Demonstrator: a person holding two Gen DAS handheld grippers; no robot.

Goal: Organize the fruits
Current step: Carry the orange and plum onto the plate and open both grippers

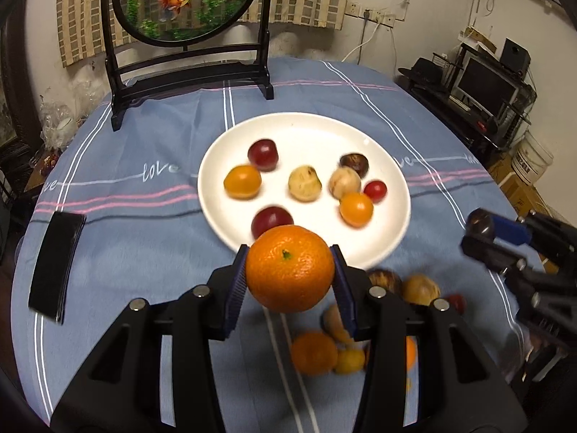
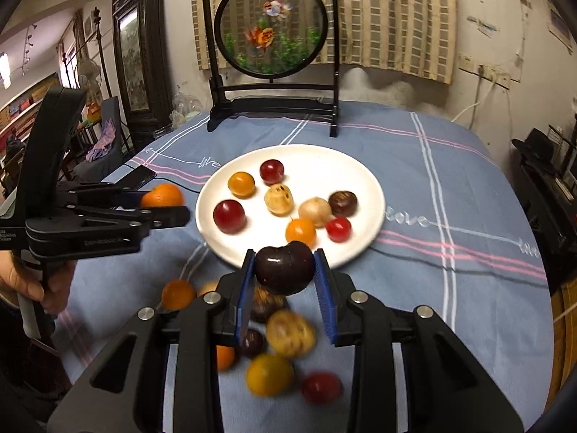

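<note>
Presently, a mandarin (image 1: 290, 269) is clamped between the blue pads of the left claw (image 1: 290, 274), held above the counter (image 1: 144, 238) just short of the near rim of the white plate (image 1: 304, 126). A dark cherry-like fruit (image 2: 284, 267) is gripped by the right claw (image 2: 284, 270), likewise raised at the plate's near edge. In the left wrist view the right claw is seen off to the right with that dark fruit at its tip.

On the plate 8 small fruits are spread apart or lightly touching: 2 red plums, 2 orange ones, 2 pale tan ones, 1 dark brown one and 1 small red one. Below the claws a blurred pile of loose fruits (image 2: 285, 346) is left on the blue striped cloth. A black phone (image 1: 56, 263) lies to the left, and a framed goldfish screen (image 1: 187, 3) stands behind the plate.
</note>
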